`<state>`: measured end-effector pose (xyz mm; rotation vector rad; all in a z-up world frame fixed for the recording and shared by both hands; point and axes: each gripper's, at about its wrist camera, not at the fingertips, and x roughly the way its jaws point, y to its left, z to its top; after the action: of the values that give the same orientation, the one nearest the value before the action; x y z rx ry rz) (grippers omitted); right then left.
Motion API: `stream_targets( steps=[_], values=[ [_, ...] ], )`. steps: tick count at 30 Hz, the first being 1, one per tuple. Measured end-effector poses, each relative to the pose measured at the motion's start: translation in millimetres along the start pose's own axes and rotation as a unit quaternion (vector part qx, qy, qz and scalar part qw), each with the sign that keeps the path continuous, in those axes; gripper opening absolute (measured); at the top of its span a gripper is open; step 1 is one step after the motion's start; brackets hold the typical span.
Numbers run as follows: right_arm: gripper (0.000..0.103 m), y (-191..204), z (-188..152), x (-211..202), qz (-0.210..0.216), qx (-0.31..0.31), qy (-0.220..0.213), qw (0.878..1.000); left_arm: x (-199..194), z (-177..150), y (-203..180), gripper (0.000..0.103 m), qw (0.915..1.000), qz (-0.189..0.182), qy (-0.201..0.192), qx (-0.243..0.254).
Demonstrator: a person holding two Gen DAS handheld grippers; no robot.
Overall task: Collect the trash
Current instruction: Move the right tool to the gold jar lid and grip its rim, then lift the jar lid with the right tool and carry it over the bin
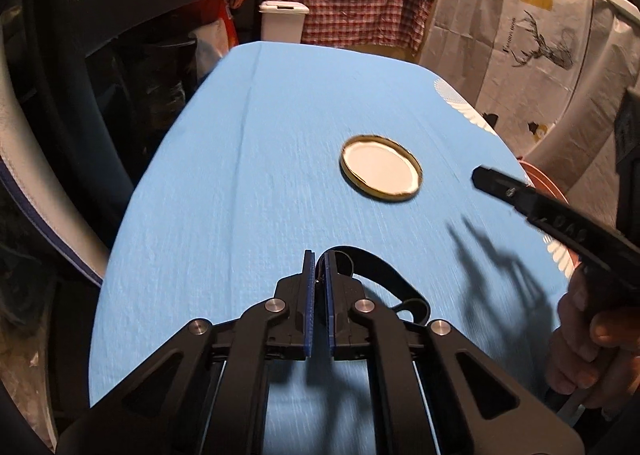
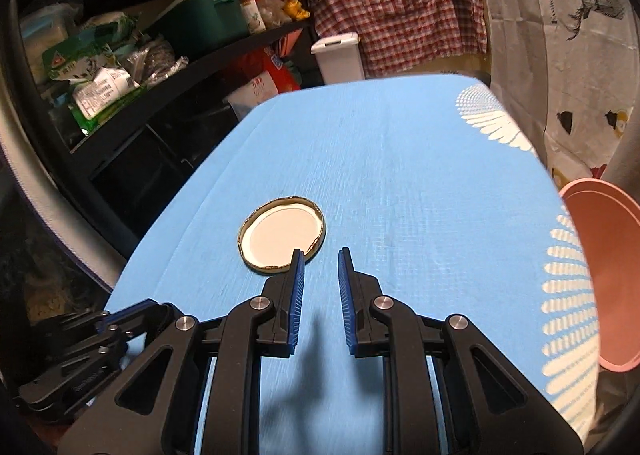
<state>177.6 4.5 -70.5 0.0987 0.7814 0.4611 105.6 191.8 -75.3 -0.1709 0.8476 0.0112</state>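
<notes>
The left hand-held gripper [image 1: 318,255] has its blue ribbed pads pressed together on a black strap-like loop [image 1: 384,275], which curves away to its right over the bench [image 1: 224,183]; judged from the task, the loop is trash being picked up. The bench wears a light-blue woven cover, flat, with a faint crease. Ahead and right of that gripper lies the jar lid [image 1: 381,168], a shallow metal disc resting rim-up, gold rim, white lining. The right hand-held gripper [image 2: 321,255] stands slightly spread and holds nothing; the jar lid [image 2: 282,235] sits just ahead and left of its left fingertip, probably the next pickup. Far right, off the bench edge, is a pink plastic bin [image 2: 608,279], the likely destination for trash.
</notes>
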Motion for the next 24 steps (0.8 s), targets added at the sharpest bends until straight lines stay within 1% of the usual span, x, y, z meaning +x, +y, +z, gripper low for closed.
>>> stream_targets(
  steps=[5,10,12,15,16,18,19,21,24],
  values=[
    [0.019,-2,8,27,0.006,0.014,0.033,0.999,6,6,5,0.005,0.9999,0.012,-0.003,-0.004],
    [0.019,1,18,46,0.016,0.007,0.054,0.998,11,12,7,0.005,0.9999,0.009,-0.004,-0.005],
    [0.019,3,19,53,0.007,-0.003,0.062,0.998,12,14,6,0.005,1.0000,0.006,-0.004,-0.005],
    [0.018,1,22,67,0.004,0.004,0.082,0.997,13,18,6,0.005,1.0000,0.001,-0.007,-0.007],
    [0.019,2,23,68,0.002,0.000,0.080,0.997,14,19,6,0.005,0.9999,0.001,-0.008,-0.007],
    [0.016,5,25,70,-0.003,-0.012,0.083,0.997,14,21,6,0.005,0.9999,-0.002,-0.010,-0.008],
    [0.011,6,25,70,-0.006,-0.015,0.083,0.996,14,22,6,0.005,0.9999,-0.002,-0.011,-0.009],
    [0.007,7,24,70,-0.014,-0.021,0.080,0.996,14,24,6,0.005,0.9999,-0.003,-0.012,-0.009],
    [0.004,6,23,66,-0.019,-0.026,0.078,0.996,13,27,6,0.005,0.9998,-0.003,-0.016,-0.011]
  ],
)
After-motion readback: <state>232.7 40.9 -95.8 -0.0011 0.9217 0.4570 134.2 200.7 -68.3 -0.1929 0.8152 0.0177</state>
